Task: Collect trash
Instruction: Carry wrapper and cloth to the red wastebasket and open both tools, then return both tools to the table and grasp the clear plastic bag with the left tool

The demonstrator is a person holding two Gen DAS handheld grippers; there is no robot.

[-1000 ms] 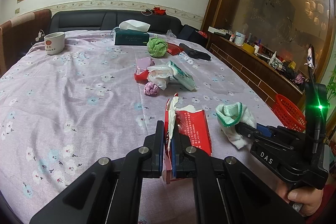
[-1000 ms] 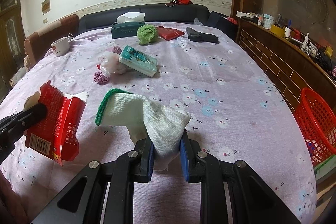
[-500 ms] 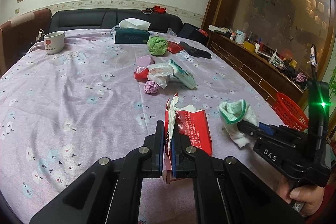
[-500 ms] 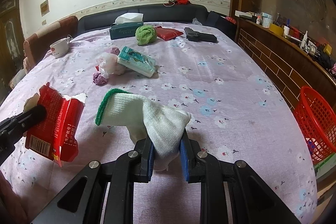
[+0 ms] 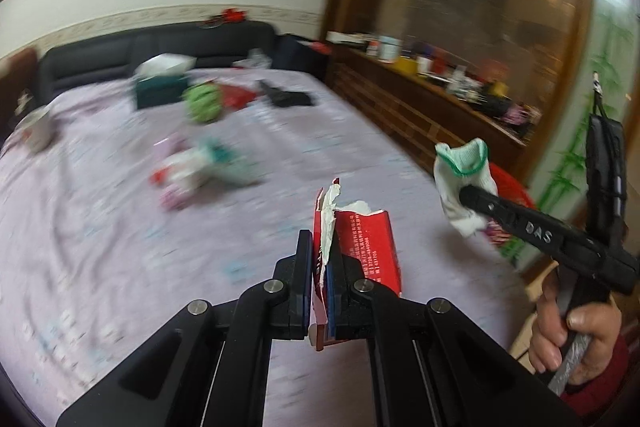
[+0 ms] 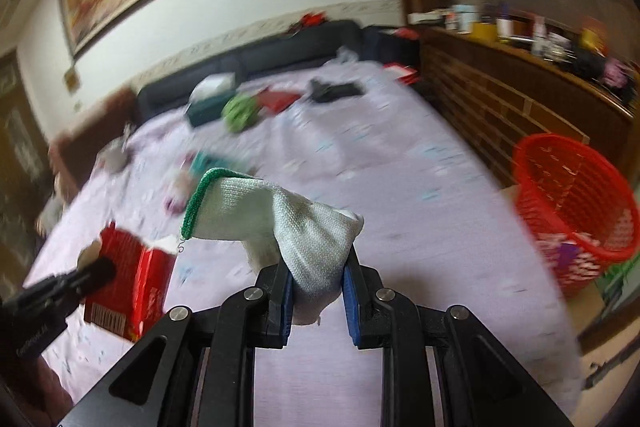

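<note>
- Left wrist view: the left gripper point(image 5: 325, 291) is clamped all but fully closed on a torn red packet point(image 5: 362, 247), pinching its flat lower part so that the ragged white-lined top sticks up past the jaws.
- The packet is carried in the air above the near part of the table point(image 5: 100, 235), nearer its right edge.
- It looks like thin card or foil: light and stiff enough to stand upright, but easily crushed, so I judge a pinch across the flat faces the sound hold.
- To the right, a hand point(image 5: 576, 339) carries the right gripper point(image 5: 470, 195), whose tip is buried in a white sock point(image 5: 460, 183) with a green cuff, held out past the table's right edge with a red basket point(image 5: 516, 187) partly showing behind it.
- More litter lies blurred around the table's middle and far end.

- Right wrist view: the right gripper point(image 6: 316, 283) is narrowly open, its blue pads pressing a bunched fold of the sock point(image 6: 288, 211); the cuff end juts up and to the left.
- The sock is soft, limp and light. It will drape and swing but not slip readily from the pads, and I judge a gathered fold better than a single layer.
- The basket point(image 6: 576, 195) stands on the floor beside the table's right edge point(image 6: 460, 155), with some rubbish already inside.
- The packet point(image 6: 132, 283) and the left gripper's tip point(image 6: 98, 269) show at lower left.
</note>
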